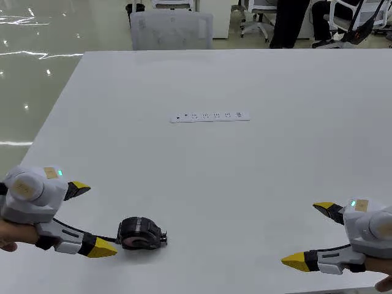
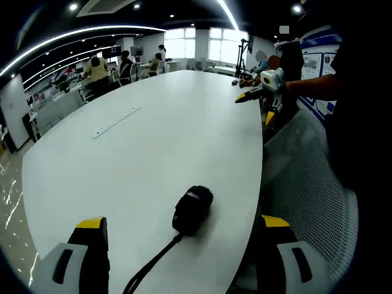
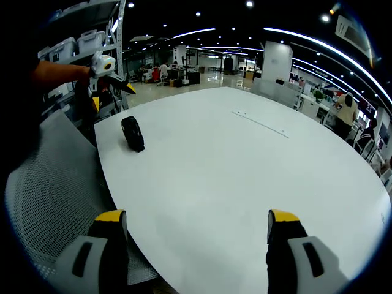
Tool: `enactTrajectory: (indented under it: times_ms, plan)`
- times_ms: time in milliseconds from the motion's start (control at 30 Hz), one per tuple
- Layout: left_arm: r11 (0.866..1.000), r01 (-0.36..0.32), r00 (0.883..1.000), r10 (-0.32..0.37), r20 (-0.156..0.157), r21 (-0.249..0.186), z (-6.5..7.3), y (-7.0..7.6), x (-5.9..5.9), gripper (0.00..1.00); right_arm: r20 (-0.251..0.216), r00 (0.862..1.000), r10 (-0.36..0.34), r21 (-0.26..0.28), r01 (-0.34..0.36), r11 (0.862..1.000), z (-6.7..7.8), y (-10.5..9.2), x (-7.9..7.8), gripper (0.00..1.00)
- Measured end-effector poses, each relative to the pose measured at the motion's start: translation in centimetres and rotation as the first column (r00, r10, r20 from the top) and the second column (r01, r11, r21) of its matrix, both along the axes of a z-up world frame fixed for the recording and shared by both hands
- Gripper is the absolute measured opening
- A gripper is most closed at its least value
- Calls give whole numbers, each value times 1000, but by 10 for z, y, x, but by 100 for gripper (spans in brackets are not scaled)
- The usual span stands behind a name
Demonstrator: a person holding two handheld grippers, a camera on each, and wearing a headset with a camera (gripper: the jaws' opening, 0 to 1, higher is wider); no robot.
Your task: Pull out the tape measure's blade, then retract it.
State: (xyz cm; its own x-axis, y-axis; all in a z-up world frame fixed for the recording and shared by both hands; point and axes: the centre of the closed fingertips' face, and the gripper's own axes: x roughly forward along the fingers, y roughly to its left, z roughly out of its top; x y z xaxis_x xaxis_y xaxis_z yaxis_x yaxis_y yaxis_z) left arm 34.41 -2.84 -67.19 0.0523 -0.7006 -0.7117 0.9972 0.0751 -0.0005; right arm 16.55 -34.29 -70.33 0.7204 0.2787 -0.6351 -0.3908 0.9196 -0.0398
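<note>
A black tape measure (image 1: 141,233) lies on the white table (image 1: 245,171) near its front edge, with a black strap trailing toward my left gripper. My left gripper (image 1: 92,217) stands open just left of the tape measure; in the left gripper view the tape measure (image 2: 192,209) sits a little ahead, between the yellow-tipped jaws. My right gripper (image 1: 309,236) is open at the table's front right, far from the tape measure (image 3: 132,133), with nothing between its jaws. No blade is drawn out.
A flat white power strip (image 1: 210,116) lies at the table's middle. A grey chair (image 1: 171,29) stands beyond the far edge, with office chairs and a person's legs behind. Grey mesh flooring (image 3: 55,196) lies off the table's near edge.
</note>
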Motion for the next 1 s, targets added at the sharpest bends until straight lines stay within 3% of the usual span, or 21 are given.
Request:
enactTrajectory:
  times_ms: [133, 200, 433, 500, 567, 600, 633, 667, 700, 733, 833, 867, 1000]
  plan:
    - [998, 46, 999, -46, -4, 34, -2, -4, -2, 98, -6, 1000, 15, -22, -15, 1000, -3, 1, 4, 96]
    - [996, 76, 997, -76, -2, 54, -3, -6, -4, 98, -23, 999, 43, -63, -44, 997, -6, 0, 4, 97]
    - [977, 174, 985, -174, -7, 126, -8, -7, -8, 97, -16, 999, 50, -45, -51, 998, -3, 4, 11, 97]
    - [965, 204, 979, -206, -4, 162, -9, -6, -7, 96, -17, 998, 56, -46, -57, 997, -4, 5, 12, 97]
    - [950, 251, 965, -260, 25, 187, -10, -9, -7, 94, -18, 997, 76, -59, -77, 995, -6, 7, 14, 98]
    - [937, 280, 953, -297, 56, 207, -13, -10, -7, 92, -15, 996, 84, -69, -85, 994, -6, 7, 15, 99]
    - [908, 338, 918, -376, 124, 247, -18, -9, -7, 92, -12, 996, 92, -76, -93, 993, -6, 8, 18, 99]
    - [906, 340, 918, -378, 120, 252, -22, -8, -10, 92, -12, 996, 92, -72, -93, 993, -6, 9, 20, 99]
    - [908, 336, 926, -367, 88, 250, -27, -8, -16, 92, -9, 996, 90, -64, -90, 994, -5, 9, 23, 99]
    - [906, 341, 927, -369, 73, 251, -30, -7, -18, 92, -2, 996, 91, -59, -91, 994, -4, 11, 25, 100]
    - [903, 342, 928, -368, 59, 258, -38, -8, -20, 92, 11, 996, 92, -53, -92, 994, 0, 14, 34, 100]
    - [905, 340, 933, -358, 27, 258, -41, -8, -25, 92, 12, 995, 95, -46, -95, 994, 1, 17, 38, 100]
    - [891, 360, 927, -375, 0, 276, -48, -12, -31, 87, 11, 988, 151, -60, -150, 987, 4, 31, 49, 100]
